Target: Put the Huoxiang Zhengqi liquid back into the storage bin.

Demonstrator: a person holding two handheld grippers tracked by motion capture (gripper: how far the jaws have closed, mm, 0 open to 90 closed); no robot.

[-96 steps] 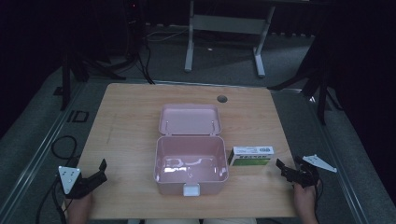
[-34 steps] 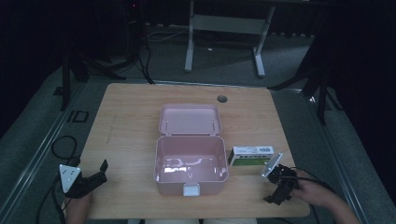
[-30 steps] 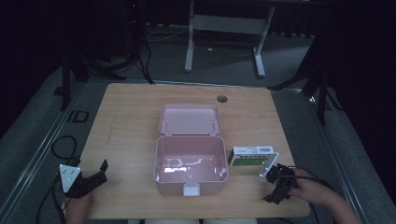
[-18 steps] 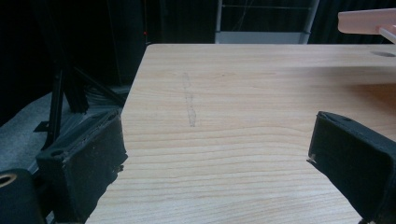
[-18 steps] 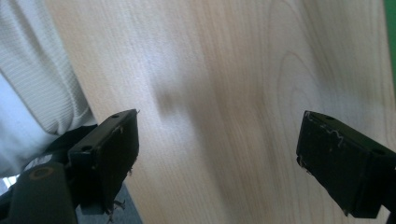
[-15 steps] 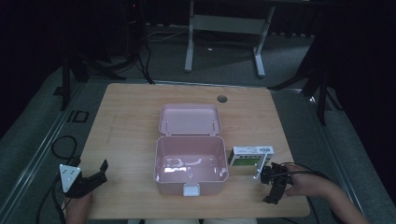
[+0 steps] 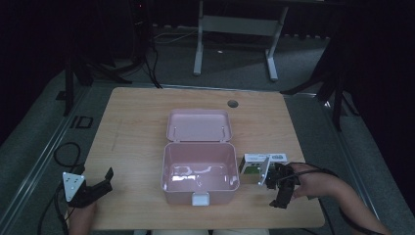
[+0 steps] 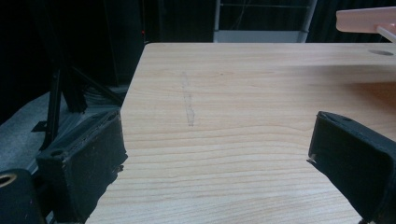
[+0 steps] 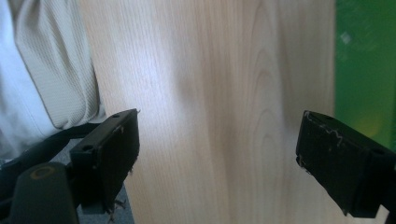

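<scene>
An open pink box [image 7: 200,174] stands mid-table with its lid [image 7: 198,126] laid back behind it. A small green-and-white carton [image 7: 254,164] lies just right of the box. My right gripper [image 7: 277,188] is open, right beside the carton's right end and above the table. In the right gripper view its jaws [image 9: 219,130] are spread wide over bare wood, with the carton's green face [image 9: 364,70] at the right edge. My left gripper [image 7: 105,181] rests open at the front left corner. Its view has nothing between the jaws [image 8: 217,135] and the pink lid's edge [image 8: 366,21] far off.
The wooden table [image 7: 137,127] has a round cable hole [image 7: 233,104] at the back. A person's pale clothing [image 9: 42,60] lies past the table's front edge. A metal stand [image 7: 235,24] and cables sit on the dark floor behind.
My right gripper has moved left from the table's right edge to beside the carton, turning as it went. The left gripper, box and carton have stayed put.
</scene>
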